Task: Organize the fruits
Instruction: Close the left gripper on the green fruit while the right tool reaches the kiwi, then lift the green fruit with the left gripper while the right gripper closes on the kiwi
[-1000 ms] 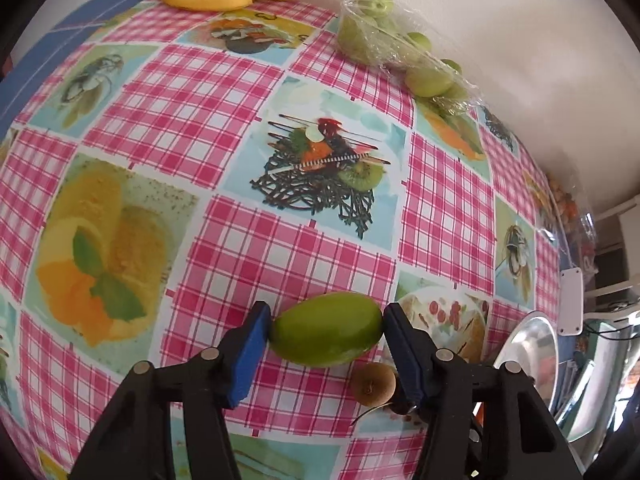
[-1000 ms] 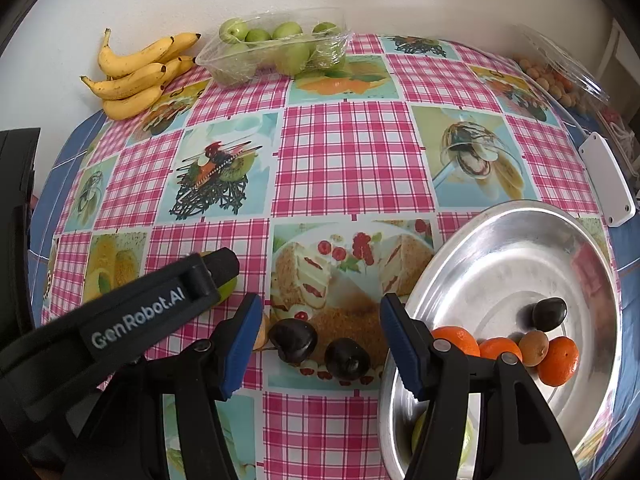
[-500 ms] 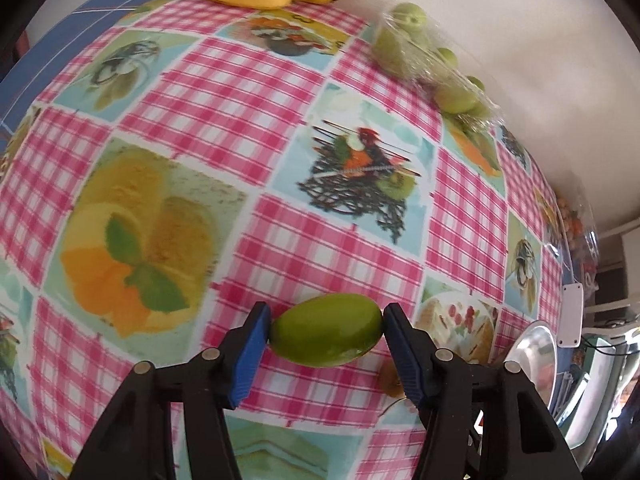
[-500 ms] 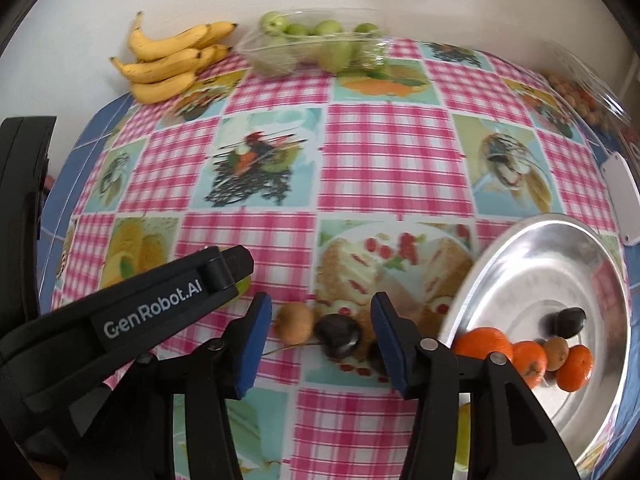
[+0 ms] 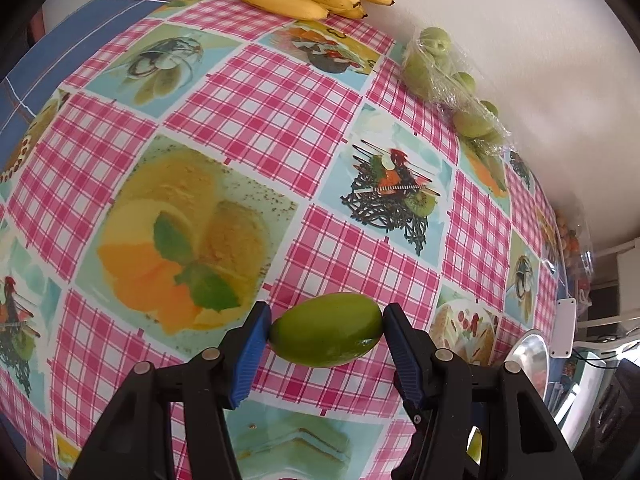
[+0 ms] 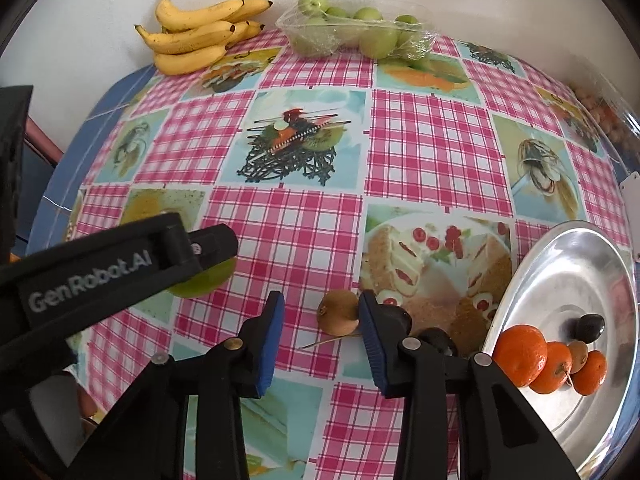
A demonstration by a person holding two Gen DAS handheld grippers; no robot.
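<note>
Mango [image 5: 326,330] in left gripper [image 5: 326,334], arm marked "GenRobot.AI".

A table [image 6: 432,152] under a pink-checked cloth printed with dessert pictures carries bananas [image 6: 196,36] and a wrapped tray of green fruit [image 6: 356,32] along the wall, a brown kiwi [image 6: 338,312] (small, stalked), and a metal plate [image 6: 576,256] at the right.

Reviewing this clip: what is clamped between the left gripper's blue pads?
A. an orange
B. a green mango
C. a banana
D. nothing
B: in the left wrist view the left gripper has both blue pads pressed against the ends of the green mango, held above the checked tablecloth.
</note>
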